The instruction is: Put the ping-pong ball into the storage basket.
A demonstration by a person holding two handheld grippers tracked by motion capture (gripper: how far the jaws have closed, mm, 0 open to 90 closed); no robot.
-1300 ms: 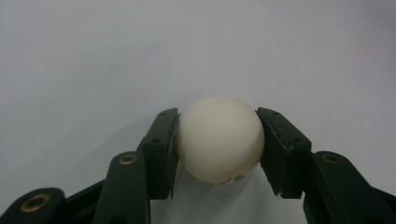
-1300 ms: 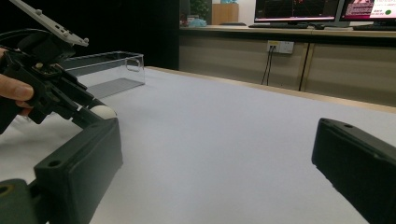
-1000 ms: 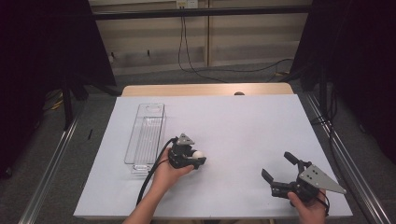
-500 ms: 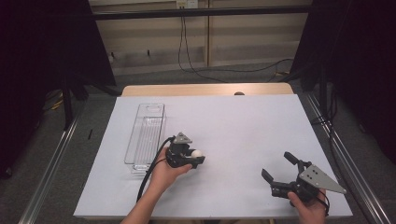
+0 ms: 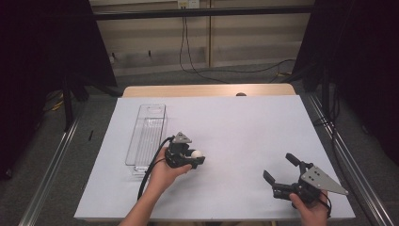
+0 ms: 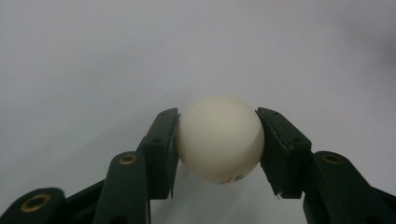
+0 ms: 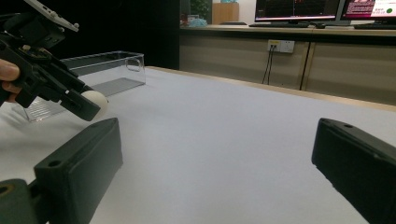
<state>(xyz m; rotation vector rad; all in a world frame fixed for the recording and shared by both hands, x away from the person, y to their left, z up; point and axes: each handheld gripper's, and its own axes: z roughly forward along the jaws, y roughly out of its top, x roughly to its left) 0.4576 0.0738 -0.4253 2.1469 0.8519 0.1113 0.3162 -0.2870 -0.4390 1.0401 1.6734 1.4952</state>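
Observation:
A white ball [image 6: 219,140] sits clamped between the two black jaws of my left gripper [image 6: 218,144], just above the white table sheet. In the high view that left gripper [image 5: 194,157] is near the table's middle left, beside the clear plastic bin [image 5: 147,134], with the ball [image 5: 196,153] at its tip. My right gripper [image 5: 280,168] rests at the front right, jaws spread wide with nothing between them. The right gripper view looks across the table at the left gripper [image 7: 88,109], the ball [image 7: 95,100] and the bin [image 7: 100,70].
The clear bin [image 5: 141,155] stands lengthwise on the left part of the white sheet [image 5: 244,122]. A wooden table edge [image 5: 207,90] runs along the far side. Metal rails [image 5: 51,160] flank the table.
My left gripper with the ball has shifted slightly toward the bin. The right gripper has stayed in place.

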